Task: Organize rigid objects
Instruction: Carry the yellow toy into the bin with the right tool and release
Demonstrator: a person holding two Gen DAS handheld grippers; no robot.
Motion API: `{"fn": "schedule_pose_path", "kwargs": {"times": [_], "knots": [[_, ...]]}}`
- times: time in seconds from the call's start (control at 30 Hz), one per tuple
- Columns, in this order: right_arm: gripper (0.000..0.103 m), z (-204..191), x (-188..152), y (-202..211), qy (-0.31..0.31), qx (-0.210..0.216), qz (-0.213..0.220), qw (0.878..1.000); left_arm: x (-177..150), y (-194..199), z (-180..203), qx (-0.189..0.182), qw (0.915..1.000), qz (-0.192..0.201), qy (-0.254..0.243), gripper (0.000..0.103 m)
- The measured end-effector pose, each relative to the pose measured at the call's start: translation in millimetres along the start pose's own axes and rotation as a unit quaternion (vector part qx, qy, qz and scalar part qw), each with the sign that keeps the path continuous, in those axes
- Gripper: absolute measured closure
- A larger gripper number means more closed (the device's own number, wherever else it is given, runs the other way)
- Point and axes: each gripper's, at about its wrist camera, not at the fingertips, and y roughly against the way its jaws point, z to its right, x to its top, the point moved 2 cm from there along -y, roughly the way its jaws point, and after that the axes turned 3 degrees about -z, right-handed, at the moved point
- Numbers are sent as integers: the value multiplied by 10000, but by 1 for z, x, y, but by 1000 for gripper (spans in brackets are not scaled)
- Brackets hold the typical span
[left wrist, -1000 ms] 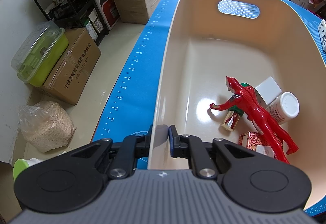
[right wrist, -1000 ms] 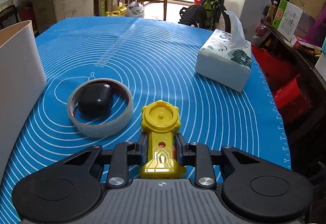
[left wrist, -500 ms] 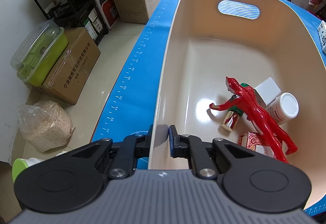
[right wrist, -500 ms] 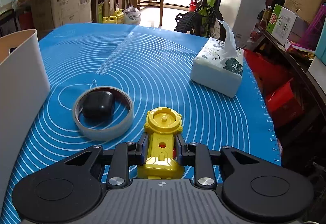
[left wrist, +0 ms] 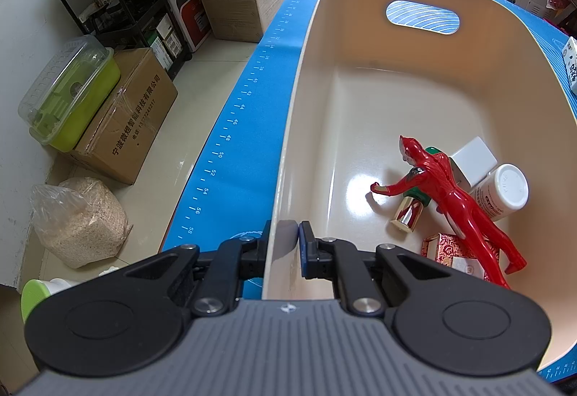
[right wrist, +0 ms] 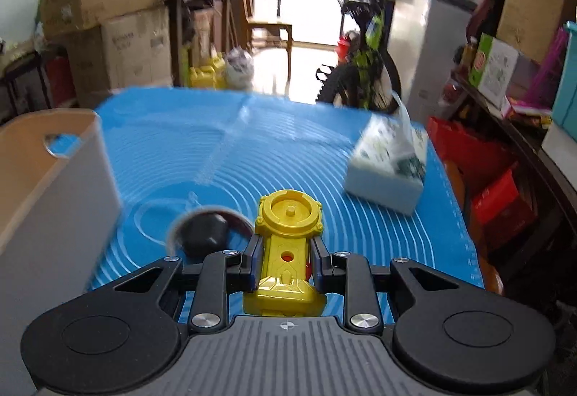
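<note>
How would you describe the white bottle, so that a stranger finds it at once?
Look inside the cream bin on the blue mat. At its right wall, beside the red figure, lies the white bottle: the only round, white-capped thing there.

- Left claw (left wrist: 285,244): two black fingers with blue pads on their inner faces, each on a black linkage arm.
- Behind the fingers, a silver screw head on each arm, smaller screws nearer the tips.
- Broad black rounded housings either side, each with a shallow circular recess.
- Centre body grey and ribbed, with a small crosshair mark at its front edge.
- Right claw (right wrist: 286,261): same build, with black fingers, blue pad edges, silver screws, ribbed grey body and a crosshair mark.
</note>
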Motion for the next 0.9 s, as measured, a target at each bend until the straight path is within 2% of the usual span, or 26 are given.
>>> {"fn": "schedule_pose_path", "kwargs": {"times": [0.3, 0.43, 0.7, 0.9], "knots": [[68, -44, 27, 50, 218, 597, 763, 9951, 0, 0, 0, 2, 10000, 1, -5, 88], [68, -74, 36, 65, 378, 934, 914, 9907, 0, 0, 0, -3, 10000, 0, 0, 88], [68, -148, 36, 75, 1071, 1613, 768, 9781, 0, 0, 0, 0, 10000, 4, -8, 88], [68, -186, 24, 70, 1499, 1814, 466, 9708, 0, -1, 1, -11, 10000, 10, -19, 88]]}}
